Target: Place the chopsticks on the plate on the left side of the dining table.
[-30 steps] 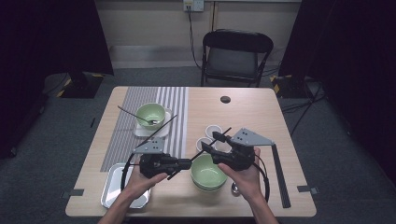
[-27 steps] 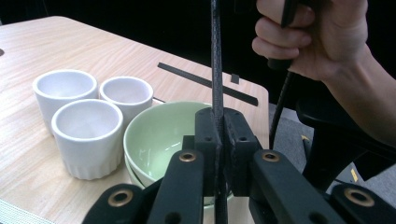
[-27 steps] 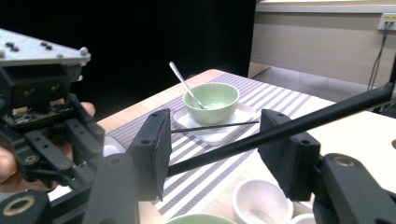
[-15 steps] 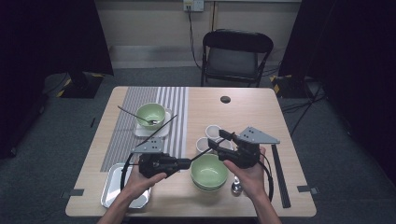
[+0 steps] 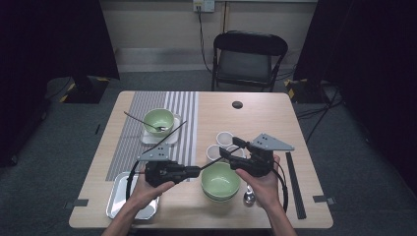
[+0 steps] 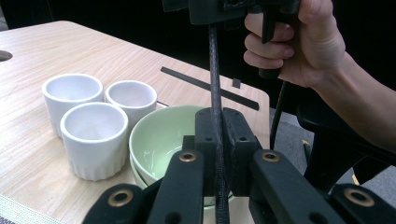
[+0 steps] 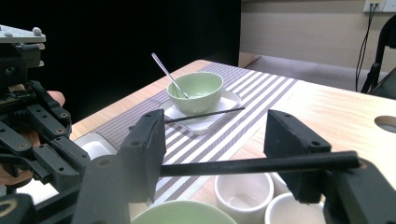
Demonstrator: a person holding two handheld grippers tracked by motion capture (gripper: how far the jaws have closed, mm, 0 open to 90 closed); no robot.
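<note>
My left gripper [image 5: 196,171] is shut on one end of a black chopstick [image 5: 211,162], which it holds level above a stack of green bowls [image 5: 220,181]. In the left gripper view the jaws [image 6: 218,135] pinch the chopstick [image 6: 215,70], which rises toward the person's right hand [image 6: 299,42]. My right gripper [image 5: 231,147] has its jaws around the stick's other end. They have just been opening, and in the right gripper view [image 7: 217,140] the chopstick [image 7: 243,164] crosses the gap between them with no pad pressing on it.
Three white cups [image 5: 224,138] stand just behind the bowl stack. On a striped mat [image 5: 147,103], a green bowl with a spoon [image 5: 158,120] sits on a white dish, a second chopstick [image 5: 169,135] leaning on it. A metal tray [image 5: 120,196] lies front left and a spoon [image 5: 249,196] front right.
The right gripper's jaws have spread wider around the chopstick and that hand has drifted slightly right. The left gripper has stayed put, still clamped on the stick.
</note>
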